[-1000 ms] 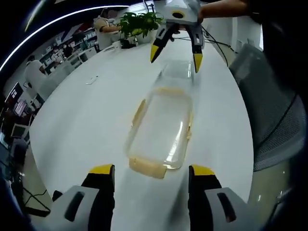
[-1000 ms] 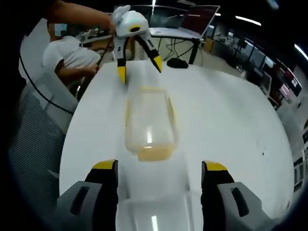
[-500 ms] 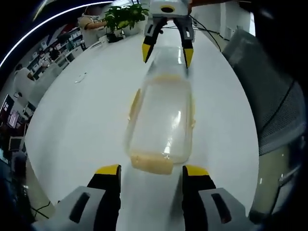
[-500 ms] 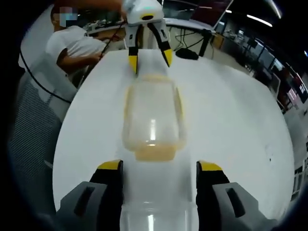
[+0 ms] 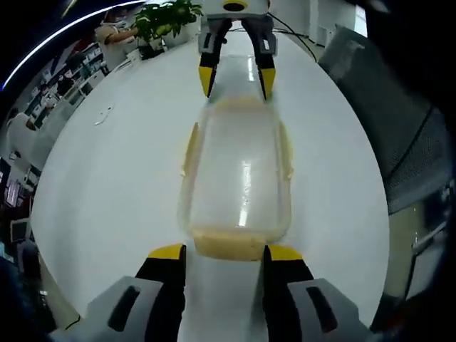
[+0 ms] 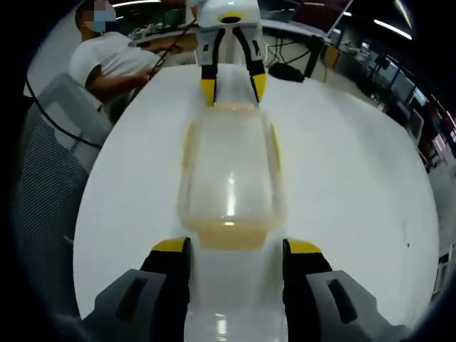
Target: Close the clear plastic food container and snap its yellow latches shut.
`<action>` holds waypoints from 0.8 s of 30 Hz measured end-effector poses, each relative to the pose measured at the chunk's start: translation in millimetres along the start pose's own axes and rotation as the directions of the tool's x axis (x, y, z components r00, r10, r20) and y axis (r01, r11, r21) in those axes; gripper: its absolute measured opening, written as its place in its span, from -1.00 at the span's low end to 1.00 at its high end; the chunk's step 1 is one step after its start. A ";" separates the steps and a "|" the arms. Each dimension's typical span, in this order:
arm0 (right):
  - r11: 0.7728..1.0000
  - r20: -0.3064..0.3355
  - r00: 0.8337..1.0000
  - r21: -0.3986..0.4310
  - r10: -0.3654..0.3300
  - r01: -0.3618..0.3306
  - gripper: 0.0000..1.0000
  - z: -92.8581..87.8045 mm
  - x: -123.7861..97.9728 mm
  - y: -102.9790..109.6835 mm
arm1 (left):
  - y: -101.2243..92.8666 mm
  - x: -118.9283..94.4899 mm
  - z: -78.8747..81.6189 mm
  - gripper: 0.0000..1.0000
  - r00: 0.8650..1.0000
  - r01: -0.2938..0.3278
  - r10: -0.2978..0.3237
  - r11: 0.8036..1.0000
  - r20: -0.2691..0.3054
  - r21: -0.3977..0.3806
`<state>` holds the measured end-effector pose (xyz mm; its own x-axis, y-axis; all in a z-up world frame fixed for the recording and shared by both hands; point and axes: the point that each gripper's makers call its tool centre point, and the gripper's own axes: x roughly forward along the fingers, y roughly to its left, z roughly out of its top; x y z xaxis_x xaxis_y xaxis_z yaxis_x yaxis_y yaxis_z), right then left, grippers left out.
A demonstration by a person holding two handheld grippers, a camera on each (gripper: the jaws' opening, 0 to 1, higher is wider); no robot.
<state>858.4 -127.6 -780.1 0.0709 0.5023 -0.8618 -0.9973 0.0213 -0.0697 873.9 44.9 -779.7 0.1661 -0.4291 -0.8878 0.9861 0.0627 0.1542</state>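
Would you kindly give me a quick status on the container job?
Left gripper and right gripper open, one at each end latch. Container on the white table, lid on. Nothing in the way.

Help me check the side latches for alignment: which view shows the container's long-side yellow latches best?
The left gripper view: both long-side latches stand out clearly along the container. In the right gripper view they look paler and more washed out.
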 end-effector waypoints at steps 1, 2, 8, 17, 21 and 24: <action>1.000 -0.007 1.000 -0.004 0.000 0.000 -0.06 -0.7 1.6 -0.1 | 0.6 1.0 -1.0 -0.25 1.000 0.004 -0.004 1.000 -0.002 0.001; 1.000 -0.016 1.000 -0.006 0.000 0.000 -0.08 -1.6 4.2 -0.1 | 1.4 2.0 -2.0 -0.25 1.000 0.010 -0.010 1.000 -0.005 -0.001; 1.000 -0.031 0.999 0.014 0.011 -0.011 -0.12 -2.0 9.2 -0.4 | 1.9 4.2 -2.8 -0.26 0.999 0.044 -0.044 0.999 0.001 -0.008; 0.999 -0.041 0.998 0.026 0.048 -0.047 -0.21 0.1 12.6 0.5 | -2.7 8.2 0.8 -0.31 0.993 0.115 -0.115 0.993 0.005 -0.006; 0.998 -0.045 0.998 0.031 0.054 -0.053 -0.24 -0.4 12.8 1.1 | -3.9 8.2 1.6 -0.31 0.992 0.125 -0.125 0.992 0.003 -0.007; 0.998 -0.043 0.998 0.025 0.056 -0.055 -0.25 -0.1 12.0 1.4 | -6.2 7.4 3.8 -0.33 0.993 0.122 -0.122 0.992 0.007 -0.014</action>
<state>857.9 -121.7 -790.6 0.0156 0.4651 -0.8851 -0.9998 0.0151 -0.0097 869.0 37.9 -785.6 0.0448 -0.4401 -0.8968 0.9990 0.0229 0.0387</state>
